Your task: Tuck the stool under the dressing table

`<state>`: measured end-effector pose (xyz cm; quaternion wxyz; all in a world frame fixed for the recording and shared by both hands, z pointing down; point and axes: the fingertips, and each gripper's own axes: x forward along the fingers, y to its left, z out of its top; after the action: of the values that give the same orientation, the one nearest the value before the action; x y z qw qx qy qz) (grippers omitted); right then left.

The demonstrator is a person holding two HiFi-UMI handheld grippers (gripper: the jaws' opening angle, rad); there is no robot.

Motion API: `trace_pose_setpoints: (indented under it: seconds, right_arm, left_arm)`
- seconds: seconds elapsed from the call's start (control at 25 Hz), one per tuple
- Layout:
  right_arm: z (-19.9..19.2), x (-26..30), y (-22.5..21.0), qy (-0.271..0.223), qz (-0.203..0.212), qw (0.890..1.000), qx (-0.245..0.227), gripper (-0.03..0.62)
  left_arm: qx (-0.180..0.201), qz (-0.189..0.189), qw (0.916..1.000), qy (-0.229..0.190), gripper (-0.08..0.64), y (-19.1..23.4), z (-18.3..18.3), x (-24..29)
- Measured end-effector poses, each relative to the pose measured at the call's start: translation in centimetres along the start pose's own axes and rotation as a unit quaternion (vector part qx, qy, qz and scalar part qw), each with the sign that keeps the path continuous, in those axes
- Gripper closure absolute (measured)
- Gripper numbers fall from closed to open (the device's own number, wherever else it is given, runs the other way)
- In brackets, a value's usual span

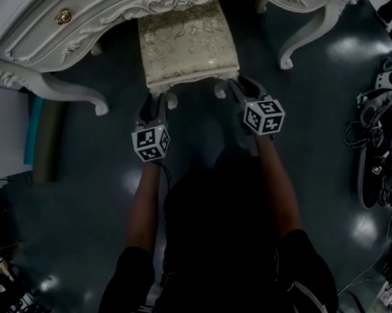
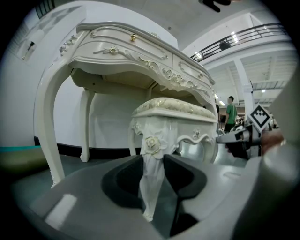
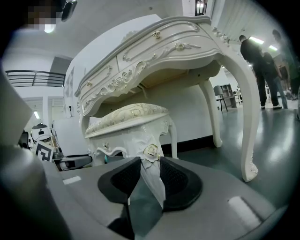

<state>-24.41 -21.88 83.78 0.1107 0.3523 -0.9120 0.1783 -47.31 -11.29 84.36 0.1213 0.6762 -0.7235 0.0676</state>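
The cream stool (image 1: 187,41), with a patterned cushion, stands half under the ornate white dressing table (image 1: 72,17). My left gripper (image 1: 159,104) is shut on the stool's front left leg (image 2: 151,187), its pads pressing just below the carved rose. My right gripper (image 1: 239,90) is shut on the front right leg (image 3: 152,180) in the same way. In the left gripper view the stool (image 2: 173,110) sits beneath the table's drawer front (image 2: 131,51). In the right gripper view the cushion (image 3: 126,115) lies below the table's apron (image 3: 154,51). The rear legs are mostly hidden.
The table's curved legs (image 1: 96,102) (image 1: 288,57) flank the stool. Cables and equipment (image 1: 384,139) clutter the dark floor at the right. A teal strip (image 1: 34,131) lies by the wall at the left. People stand far off (image 3: 260,65) (image 2: 230,115).
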Motion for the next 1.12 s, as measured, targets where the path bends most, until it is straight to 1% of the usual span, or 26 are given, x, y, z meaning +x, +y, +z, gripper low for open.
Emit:
trace_pose_setpoints:
  seconds: [0.28, 0.52, 0.64, 0.8, 1.0, 1.12]
  right_arm:
    - [1.1, 2.3, -0.9, -0.003, -0.005, 1.000, -0.001, 0.463]
    - [1.6, 3.5, -1.1, -0.007, 0.001, 1.000, 0.000, 0.460]
    - [1.8, 4.0, -1.3, -0.009, -0.002, 1.000, 0.004, 0.460]
    - [2.1, 4.8, -1.7, -0.011, -0.009, 1.000, 0.010, 0.460]
    - [2.7, 6.0, -2.4, -0.009, -0.013, 1.000, 0.016, 0.460]
    - [2.9, 6.4, -2.6, -0.005, -0.012, 1.000, 0.019, 0.462]
  left_arm:
    - [-0.006, -0.001, 0.9999, -0.009, 0.414, 1.0, 0.8, 2.4]
    - [-0.006, -0.001, 0.9999, -0.016, 0.414, 1.7, 1.2, 3.7]
    - [-0.005, -0.001, 0.9998, -0.017, 0.414, 1.9, 1.4, 4.1]
    - [-0.013, -0.002, 0.9998, -0.017, 0.414, 2.2, 1.6, 4.9]
    - [-0.022, 0.000, 0.9997, -0.013, 0.413, 2.5, 1.9, 6.0]
    - [-0.023, -0.002, 0.9997, -0.001, 0.414, 2.6, 2.0, 6.5]
